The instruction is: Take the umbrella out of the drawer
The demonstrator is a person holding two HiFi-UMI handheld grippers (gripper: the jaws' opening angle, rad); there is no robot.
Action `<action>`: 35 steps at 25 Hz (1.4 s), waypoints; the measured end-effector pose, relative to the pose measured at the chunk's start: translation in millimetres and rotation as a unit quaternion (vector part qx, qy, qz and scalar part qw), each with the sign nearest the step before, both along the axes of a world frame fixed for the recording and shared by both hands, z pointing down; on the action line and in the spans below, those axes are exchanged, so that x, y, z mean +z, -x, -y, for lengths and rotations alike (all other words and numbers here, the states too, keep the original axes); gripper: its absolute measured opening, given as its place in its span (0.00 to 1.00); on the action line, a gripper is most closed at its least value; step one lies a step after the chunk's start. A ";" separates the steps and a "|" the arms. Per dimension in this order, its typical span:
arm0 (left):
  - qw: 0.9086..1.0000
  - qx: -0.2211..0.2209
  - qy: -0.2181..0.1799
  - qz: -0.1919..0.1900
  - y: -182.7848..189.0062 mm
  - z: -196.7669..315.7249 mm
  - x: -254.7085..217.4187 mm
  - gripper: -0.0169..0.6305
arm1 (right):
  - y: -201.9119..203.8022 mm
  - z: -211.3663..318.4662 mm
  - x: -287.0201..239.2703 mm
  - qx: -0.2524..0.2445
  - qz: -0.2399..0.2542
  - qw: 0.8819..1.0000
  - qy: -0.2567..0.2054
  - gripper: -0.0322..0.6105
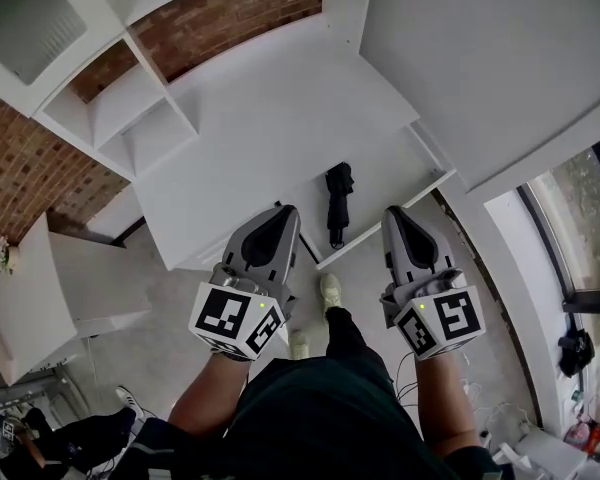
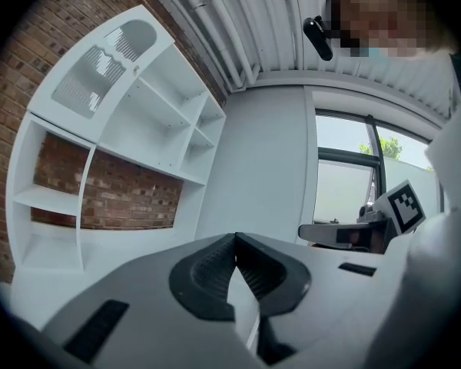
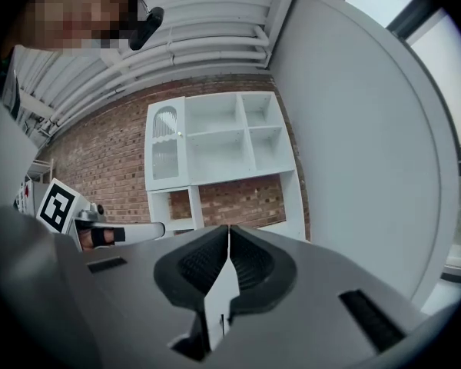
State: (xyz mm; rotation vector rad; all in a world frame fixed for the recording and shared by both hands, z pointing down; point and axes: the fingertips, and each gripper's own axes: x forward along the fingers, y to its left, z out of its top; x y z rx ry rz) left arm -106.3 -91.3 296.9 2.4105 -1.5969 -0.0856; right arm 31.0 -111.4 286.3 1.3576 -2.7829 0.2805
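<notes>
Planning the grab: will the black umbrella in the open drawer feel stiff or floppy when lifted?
The umbrella lies folded and short, so probably stiff and light. Its fabric looks loosely bunched, so it may slip or squash.

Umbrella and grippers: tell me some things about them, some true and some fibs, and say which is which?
1. The umbrella lies in the open drawer. True.
2. The umbrella is red. False: it is black.
3. The left gripper is holding the umbrella. False: its jaws are shut on nothing, and it is not touching the umbrella.
4. The right gripper has its jaws together. True.
</notes>
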 end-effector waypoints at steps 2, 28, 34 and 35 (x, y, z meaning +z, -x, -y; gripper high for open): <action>1.000 -0.007 0.008 0.001 -1.3 18.8 9.8 0.04 | 0.4 20.9 11.9 -0.005 -0.001 1.000 0.009 0.06; 0.987 -0.033 0.153 0.021 -34.2 151.4 241.8 0.04 | 14.4 169.0 306.2 -0.060 -0.075 0.962 0.254 0.06; 0.983 -0.049 0.178 0.010 -28.1 162.8 280.4 0.04 | 19.6 177.3 363.9 -0.060 -0.080 0.946 0.309 0.08; 0.982 -0.055 0.183 0.007 -25.5 163.3 285.3 0.04 | 19.9 178.1 372.2 -0.060 -0.080 0.942 0.321 0.11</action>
